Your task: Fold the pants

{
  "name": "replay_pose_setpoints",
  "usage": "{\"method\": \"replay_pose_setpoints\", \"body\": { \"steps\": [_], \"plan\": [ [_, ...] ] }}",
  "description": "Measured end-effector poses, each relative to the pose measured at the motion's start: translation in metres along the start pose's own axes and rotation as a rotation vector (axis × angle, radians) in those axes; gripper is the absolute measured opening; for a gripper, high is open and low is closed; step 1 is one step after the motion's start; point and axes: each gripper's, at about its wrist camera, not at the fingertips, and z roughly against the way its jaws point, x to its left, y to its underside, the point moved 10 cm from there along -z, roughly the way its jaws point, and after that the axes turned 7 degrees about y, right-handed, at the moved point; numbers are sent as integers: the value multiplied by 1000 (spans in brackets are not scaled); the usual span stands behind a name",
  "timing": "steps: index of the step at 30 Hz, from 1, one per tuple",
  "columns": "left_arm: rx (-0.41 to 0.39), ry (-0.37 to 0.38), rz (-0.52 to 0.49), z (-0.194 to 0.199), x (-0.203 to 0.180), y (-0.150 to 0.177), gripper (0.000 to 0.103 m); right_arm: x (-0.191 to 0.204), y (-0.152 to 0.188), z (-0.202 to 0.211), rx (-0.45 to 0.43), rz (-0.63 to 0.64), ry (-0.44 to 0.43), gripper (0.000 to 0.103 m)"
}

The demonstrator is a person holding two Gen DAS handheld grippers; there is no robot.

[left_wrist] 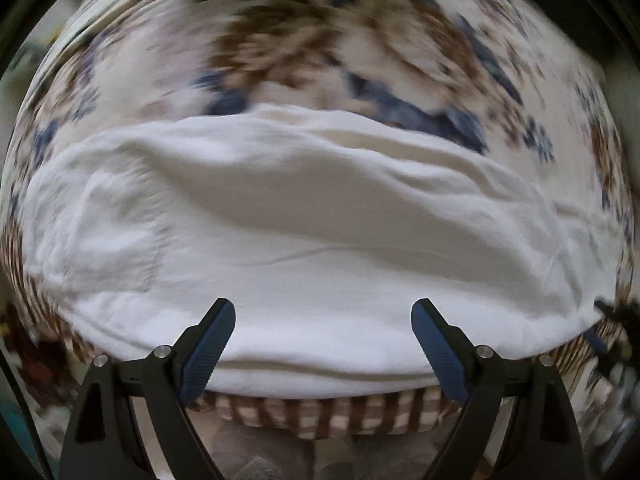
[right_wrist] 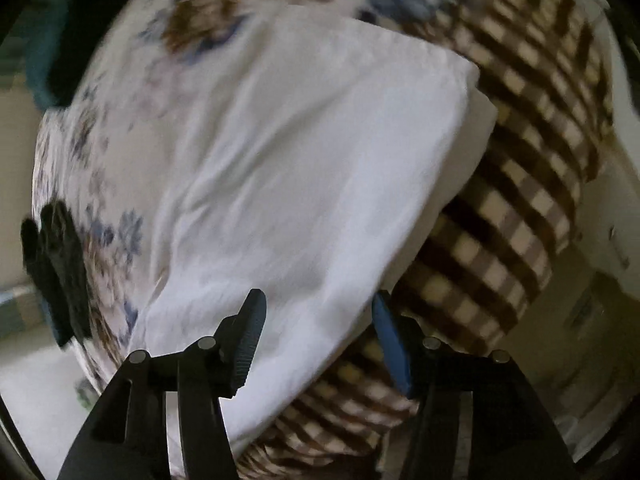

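Observation:
The white pants [left_wrist: 304, 240] lie folded in a wide flat stack on a bed with a floral sheet [left_wrist: 320, 52]. A back pocket shows at the left of the stack. My left gripper [left_wrist: 323, 312] is open and empty, hovering over the near edge of the pants. In the right wrist view the pants [right_wrist: 304, 152] run diagonally, with layered folded edges at the upper right. My right gripper [right_wrist: 318, 304] is open and empty over the pants' near end. The other gripper shows as a dark blurred shape [right_wrist: 56, 268] at the left.
A brown and cream checked blanket [right_wrist: 516, 216] hangs over the bed's edge beside the pants; it also shows in the left wrist view [left_wrist: 320, 416] below the near edge. Pale floor [right_wrist: 600, 320] lies beyond it. Both views are motion-blurred.

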Motion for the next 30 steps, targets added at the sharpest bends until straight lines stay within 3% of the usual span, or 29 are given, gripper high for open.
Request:
{"method": "replay_pose_setpoints", "body": {
  "steps": [5, 11, 14, 18, 20, 21, 22, 23, 25, 30],
  "plan": [
    [-63, -45, 162, 38, 103, 5, 90, 57, 78, -1, 88, 119, -34, 58],
    [-108, -122, 337, 70, 253, 29, 90, 134, 211, -31, 222, 234, -119, 58],
    [-105, -60, 428, 64, 309, 30, 90, 165, 253, -48, 233, 250, -124, 58],
    [-91, 72, 489, 40, 344, 17, 90, 179, 282, -74, 242, 148, -157, 54],
    [-98, 116, 487, 28, 349, 8, 88, 185, 285, -87, 221, 104, -161, 36],
    [-105, 128, 485, 22, 352, 4, 70, 191, 283, -94, 214, 91, -157, 19],
    [-114, 156, 482, 18, 352, 1, 41, 198, 283, -100, 208, 79, -156, 17],
    [-123, 166, 475, 17, 351, -2, 36, 197, 285, -101, 193, 73, -140, 14],
    [-171, 165, 410, 28, 344, -5, 12, 199, 288, -95, 157, 70, -125, 13],
    [-235, 170, 343, 66, 337, 4, 11, 204, 294, -61, 90, 186, -101, 12]
  ]
}}
